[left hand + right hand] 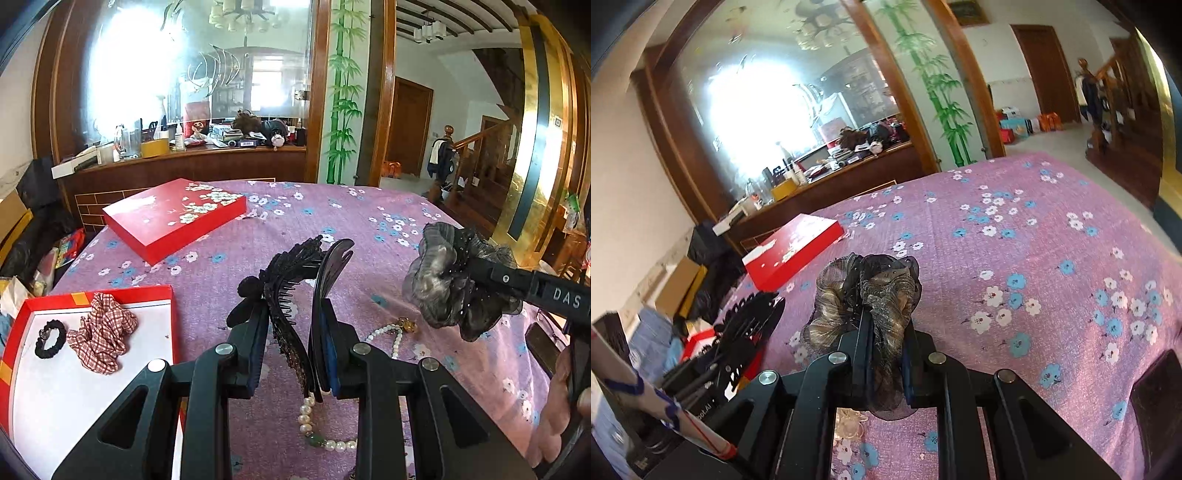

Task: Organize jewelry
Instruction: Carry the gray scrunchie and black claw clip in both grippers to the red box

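My left gripper [295, 295] is shut on a black toothed hair clip [291, 291] and holds it above the purple flowered cloth. My right gripper [884, 332] is shut on a grey-brown sheer scrunchie [868, 295]; it also shows in the left wrist view [450, 280], held in the air to the right. An open red box [110, 369] at lower left holds a red checked scrunchie [101, 332] and a black hair tie [50, 338]. A pearl necklace [388, 336] with a green bead lies on the cloth under the clip.
A closed red lid with white blossoms [173, 216] lies at the far left of the table [369, 229]. A cluttered wooden counter [203, 147] stands behind. A dark object [1156, 398] sits at the table's right edge.
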Demonstrator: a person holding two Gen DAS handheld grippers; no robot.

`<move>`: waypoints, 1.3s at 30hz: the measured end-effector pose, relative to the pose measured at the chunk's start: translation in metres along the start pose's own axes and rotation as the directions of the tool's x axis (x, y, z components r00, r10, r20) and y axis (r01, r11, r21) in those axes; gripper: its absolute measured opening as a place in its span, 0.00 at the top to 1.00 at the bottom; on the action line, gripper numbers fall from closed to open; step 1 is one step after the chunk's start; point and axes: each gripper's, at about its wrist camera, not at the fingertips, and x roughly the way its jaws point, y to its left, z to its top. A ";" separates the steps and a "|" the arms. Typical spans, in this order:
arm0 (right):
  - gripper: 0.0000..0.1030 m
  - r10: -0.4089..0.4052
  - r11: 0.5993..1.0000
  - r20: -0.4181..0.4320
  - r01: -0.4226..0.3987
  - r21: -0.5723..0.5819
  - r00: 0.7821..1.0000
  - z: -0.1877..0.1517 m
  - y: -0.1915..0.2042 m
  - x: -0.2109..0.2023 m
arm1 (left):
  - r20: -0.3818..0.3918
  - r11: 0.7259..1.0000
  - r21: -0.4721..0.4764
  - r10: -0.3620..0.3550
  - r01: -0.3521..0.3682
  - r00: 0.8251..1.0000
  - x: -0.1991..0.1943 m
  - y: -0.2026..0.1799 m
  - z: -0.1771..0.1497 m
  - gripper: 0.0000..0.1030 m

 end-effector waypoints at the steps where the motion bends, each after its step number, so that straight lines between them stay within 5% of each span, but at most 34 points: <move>1: 0.88 0.001 1.000 0.001 0.000 -0.009 1.000 -0.001 0.002 0.000 | -0.002 1.000 0.000 -0.002 0.002 1.000 0.001 0.001 0.000 0.75; 24: 0.87 0.039 0.994 -0.019 -0.041 -0.104 0.999 -0.010 0.022 0.010 | -0.001 0.999 -0.022 0.024 -0.024 1.000 0.000 0.006 0.001 0.75; 39: 0.87 0.073 0.982 -0.027 -0.077 -0.173 0.997 -0.021 0.040 0.014 | 0.045 0.992 -0.047 0.118 -0.115 0.992 -0.008 0.014 0.003 0.75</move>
